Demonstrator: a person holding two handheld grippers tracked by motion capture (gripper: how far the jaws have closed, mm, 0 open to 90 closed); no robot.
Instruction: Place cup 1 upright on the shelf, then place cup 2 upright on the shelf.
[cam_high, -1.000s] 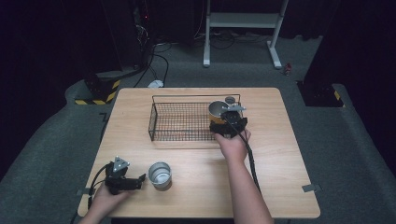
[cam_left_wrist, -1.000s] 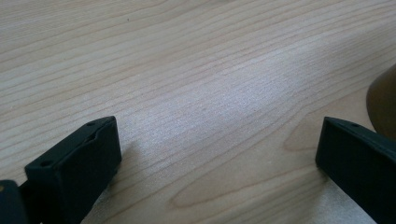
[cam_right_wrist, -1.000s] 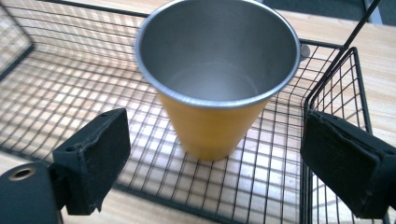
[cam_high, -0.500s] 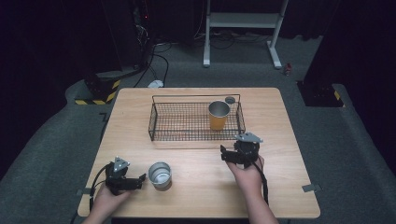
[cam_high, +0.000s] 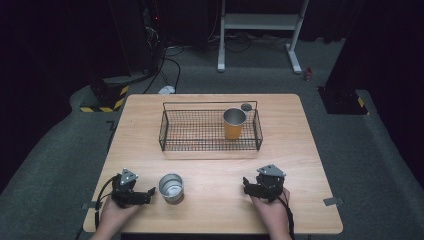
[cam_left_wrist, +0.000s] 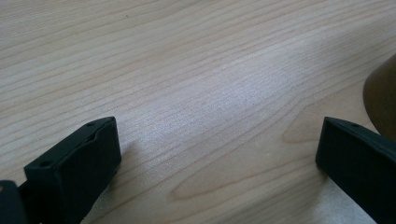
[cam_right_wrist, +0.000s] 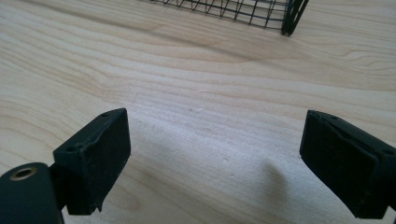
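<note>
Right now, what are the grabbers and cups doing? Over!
Left gripper open beside silver cup. Right gripper open, empty. Orange cup upright in wire basket. Nothing blocking.

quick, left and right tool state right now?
Left tool: open, holding nothing, beside the silver cup.
Right tool: open, holding nothing, over bare table.

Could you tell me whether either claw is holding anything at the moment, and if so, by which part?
Nothing is held. The left claw and the right claw both rest open on the table, with bare wood between their jaws.
</note>
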